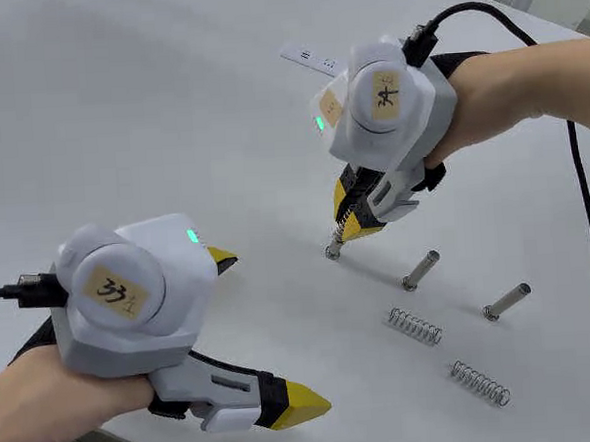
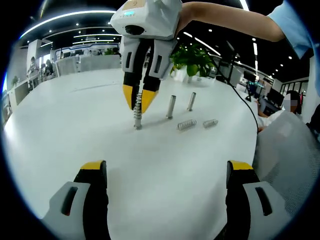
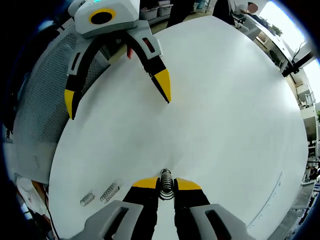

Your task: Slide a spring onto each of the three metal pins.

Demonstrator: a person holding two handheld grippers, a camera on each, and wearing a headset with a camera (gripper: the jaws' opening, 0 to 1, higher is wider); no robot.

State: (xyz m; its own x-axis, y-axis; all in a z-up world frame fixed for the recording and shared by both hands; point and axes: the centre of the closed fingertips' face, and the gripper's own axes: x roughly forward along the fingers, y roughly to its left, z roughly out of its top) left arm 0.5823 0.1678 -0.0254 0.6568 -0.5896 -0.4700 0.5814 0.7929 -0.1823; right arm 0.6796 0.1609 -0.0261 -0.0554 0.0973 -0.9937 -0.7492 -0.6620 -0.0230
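Note:
Three short metal pins stand in a row on the white table [image 1: 168,109]. My right gripper [image 1: 355,222] is shut on a spring [image 3: 166,182] and holds it upright over the leftmost pin [image 1: 334,249], coils around the pin's top [image 2: 137,117]. The middle pin [image 1: 419,270] and the right pin [image 1: 506,301] are bare. In front of them lie two loose springs [image 1: 414,325] [image 1: 479,383]. My left gripper [image 1: 267,333] hovers open at the near left, well apart from the pins, with nothing between its yellow-tipped fingers [image 2: 92,170].
A thin white strip [image 1: 310,58] lies on the table behind the right gripper. A black cable [image 1: 585,213] runs down the right side. The table's near edge is just below the left gripper. A potted plant [image 2: 192,62] stands at the far end.

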